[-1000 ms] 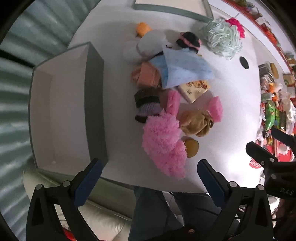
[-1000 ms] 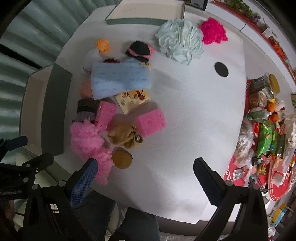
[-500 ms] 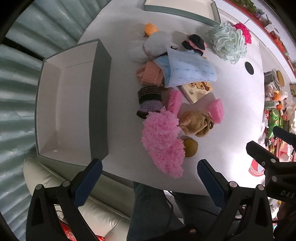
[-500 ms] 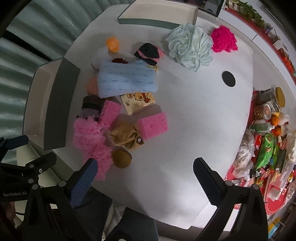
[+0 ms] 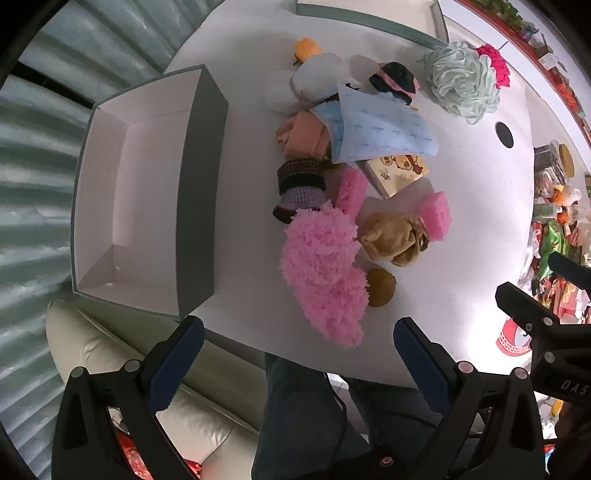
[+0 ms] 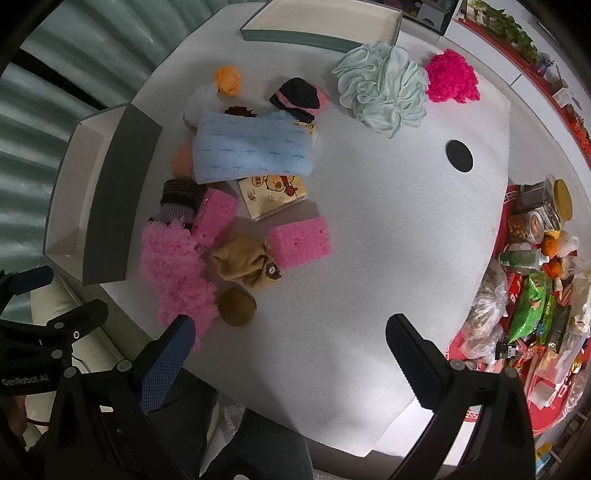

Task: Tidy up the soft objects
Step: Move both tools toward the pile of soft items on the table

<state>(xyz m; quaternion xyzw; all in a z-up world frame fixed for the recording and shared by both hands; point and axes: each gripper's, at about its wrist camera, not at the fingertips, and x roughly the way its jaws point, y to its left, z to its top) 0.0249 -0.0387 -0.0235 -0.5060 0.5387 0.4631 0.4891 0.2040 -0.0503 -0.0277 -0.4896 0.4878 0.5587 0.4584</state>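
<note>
A pile of soft things lies on the white round table [image 6: 369,258]: a fluffy pink cloth [image 5: 321,266] [image 6: 173,266], a brown plush [image 5: 391,236] [image 6: 247,262], two pink sponges [image 6: 299,242] [image 6: 214,216], a blue towel [image 6: 255,149], a mint bath pouf [image 6: 384,88] and a magenta pompom [image 6: 450,77]. An empty grey box [image 5: 147,192] stands at the left. My left gripper [image 5: 299,350] is open and empty, high above the table's near edge. My right gripper [image 6: 291,343] is open and empty, also high above the near edge.
A second grey box [image 6: 321,26] stands at the far edge. A cable hole [image 6: 459,156] is in the table at the right. Snack packets and jars [image 6: 539,266] crowd a red surface to the right. A cream sofa [image 5: 110,354] is below the table's left edge.
Both grippers have risen and pulled back from the table, so more of the table and the grey box shows. Nothing on the table has moved.
</note>
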